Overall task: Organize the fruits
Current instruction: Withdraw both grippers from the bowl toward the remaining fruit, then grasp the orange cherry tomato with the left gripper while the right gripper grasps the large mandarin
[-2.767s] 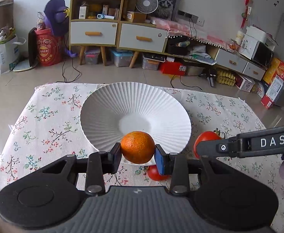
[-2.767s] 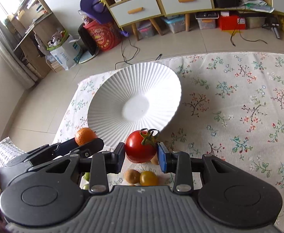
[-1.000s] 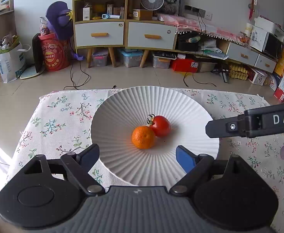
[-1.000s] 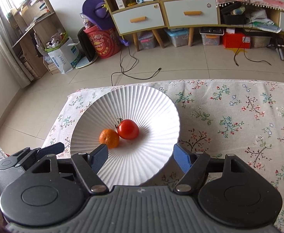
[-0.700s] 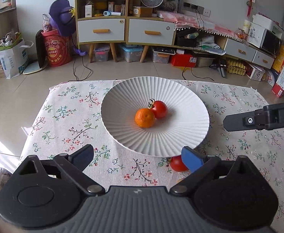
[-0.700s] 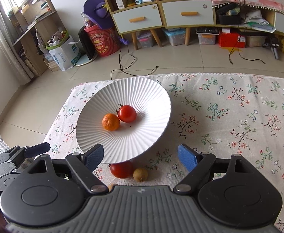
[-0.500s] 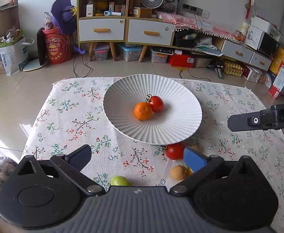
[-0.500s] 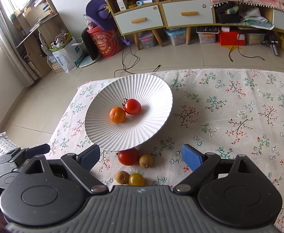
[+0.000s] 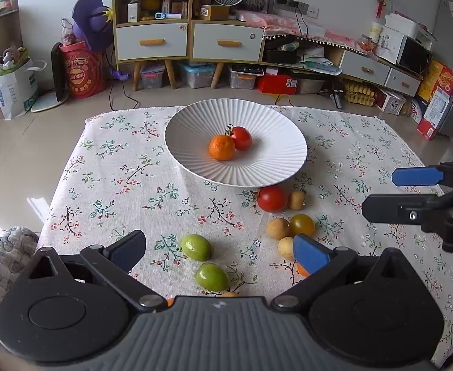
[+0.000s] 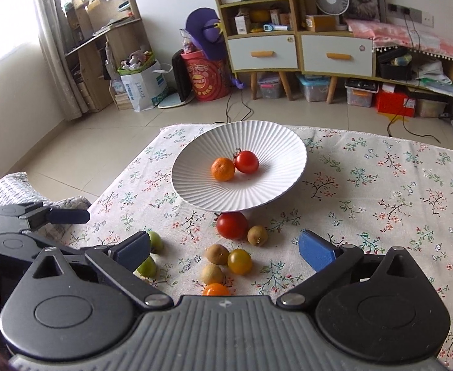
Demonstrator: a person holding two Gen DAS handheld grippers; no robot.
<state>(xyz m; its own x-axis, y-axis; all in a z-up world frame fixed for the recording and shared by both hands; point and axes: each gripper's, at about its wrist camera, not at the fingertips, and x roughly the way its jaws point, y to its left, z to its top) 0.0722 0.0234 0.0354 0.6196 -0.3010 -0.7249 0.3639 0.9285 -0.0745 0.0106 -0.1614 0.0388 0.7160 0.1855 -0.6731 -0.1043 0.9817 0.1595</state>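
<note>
1. Fruits were split: an orange (image 9: pixel 222 151) and stemmed tomato (image 9: pixel 241 138) lay inside the plate (image 9: pixel 275 167); others lay just before it.
2. Left hand-held gripper (image 9: pixel 218 249) and right hand-held gripper (image 10: pixel 223 250) were seen released, empty.
3. Round fruits could be nudged off the bench (image 9: pixel 121 173).

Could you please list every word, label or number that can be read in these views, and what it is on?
No text reads clearly enough to quote.
Red bucket: round logo with Chinese characters, too blurred.
White bag: blue print, too small.
Cartons at the right wall: print blurred.
Plate: no text.
</note>
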